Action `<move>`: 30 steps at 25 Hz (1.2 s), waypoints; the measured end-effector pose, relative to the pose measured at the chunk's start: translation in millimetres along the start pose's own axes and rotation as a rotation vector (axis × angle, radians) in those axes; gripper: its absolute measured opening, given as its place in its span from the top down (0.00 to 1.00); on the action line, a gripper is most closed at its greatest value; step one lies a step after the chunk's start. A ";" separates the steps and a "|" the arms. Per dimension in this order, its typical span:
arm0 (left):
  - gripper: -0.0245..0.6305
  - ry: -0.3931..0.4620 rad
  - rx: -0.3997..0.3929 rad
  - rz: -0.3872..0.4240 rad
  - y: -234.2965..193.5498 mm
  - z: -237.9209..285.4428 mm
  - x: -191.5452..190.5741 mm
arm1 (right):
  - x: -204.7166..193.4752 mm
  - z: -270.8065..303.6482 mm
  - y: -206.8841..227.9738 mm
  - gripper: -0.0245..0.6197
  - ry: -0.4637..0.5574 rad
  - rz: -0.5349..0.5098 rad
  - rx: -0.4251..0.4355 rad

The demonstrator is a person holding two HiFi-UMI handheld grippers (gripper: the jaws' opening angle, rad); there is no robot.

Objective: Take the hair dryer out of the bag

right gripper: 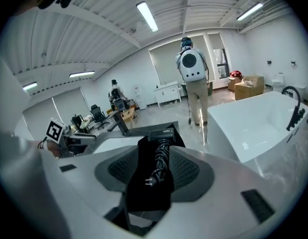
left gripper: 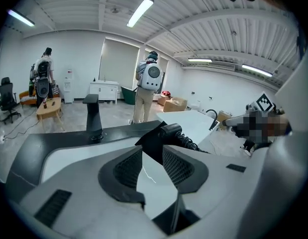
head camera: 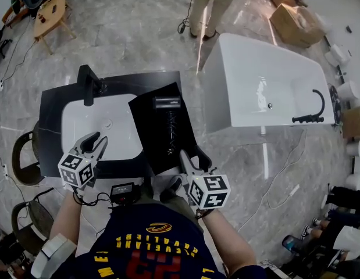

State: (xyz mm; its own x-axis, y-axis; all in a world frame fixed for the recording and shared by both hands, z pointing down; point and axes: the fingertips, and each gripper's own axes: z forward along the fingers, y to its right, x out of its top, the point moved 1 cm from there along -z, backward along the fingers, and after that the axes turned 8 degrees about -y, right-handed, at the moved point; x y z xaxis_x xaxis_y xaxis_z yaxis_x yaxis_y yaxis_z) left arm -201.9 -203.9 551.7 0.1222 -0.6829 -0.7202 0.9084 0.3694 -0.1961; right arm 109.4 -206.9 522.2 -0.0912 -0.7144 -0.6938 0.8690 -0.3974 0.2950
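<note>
While nothing is pinched by either tool, the jaws of the left gripper [left gripper: 152,156] are held slightly apart, with the white basin [head camera: 92,127] seen through the narrow gap. The jaws of the right gripper [right gripper: 154,157] are spread wide. Beyond them the hair dryer [right gripper: 160,133] is seen lying on top of the flat black bag [right gripper: 144,183], its coiled cord and plug stretched toward the camera. A pale label [head camera: 167,102] is carried on the dryer's head; its print cannot be read. Black-and-white square patterns are shown on the two marker cubes [head camera: 77,168]. Yellow lettering on the wearer's dark shirt [head camera: 150,246] is seen upside down and is not legible with certainty. The bag is laid on the right end of a black counter [head camera: 52,103], on a grey marbled floor [head camera: 133,34]. One white bathtub [head camera: 249,86] is placed to the right. Two black faucets are counted, one at the basin [head camera: 86,83] and one on the tub [head camera: 312,116]. Two standing people are seen in the left gripper view, and cardboard boxes [head camera: 296,22] are stacked beyond the tub.
</note>
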 end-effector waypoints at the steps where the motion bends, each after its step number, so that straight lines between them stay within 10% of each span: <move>1: 0.77 0.013 -0.004 -0.006 2.5 -6.1 5.2 | 4.7 -7.2 -2.8 0.65 0.017 0.004 0.009; 10: 0.77 0.152 -0.066 -0.010 55.3 -56.0 55.8 | 44.7 -50.4 -37.4 0.66 0.139 0.003 0.100; 14: 0.77 0.222 -0.141 -0.033 91.3 -75.0 78.6 | 60.1 -68.6 -47.2 0.94 0.201 -0.037 0.113; 30: 0.77 0.356 -0.382 -0.112 200.5 -103.8 128.3 | 77.7 -89.6 -78.1 0.95 0.258 -0.154 0.166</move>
State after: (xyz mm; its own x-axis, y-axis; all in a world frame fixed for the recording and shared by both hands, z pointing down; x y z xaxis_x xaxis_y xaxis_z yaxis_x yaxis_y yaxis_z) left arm -45.6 -152.1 350.9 -0.1713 -0.4997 -0.8491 0.6893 0.5550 -0.4657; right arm 78.0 -179.8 386.3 -0.0707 -0.4780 -0.8755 0.7614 -0.5929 0.2622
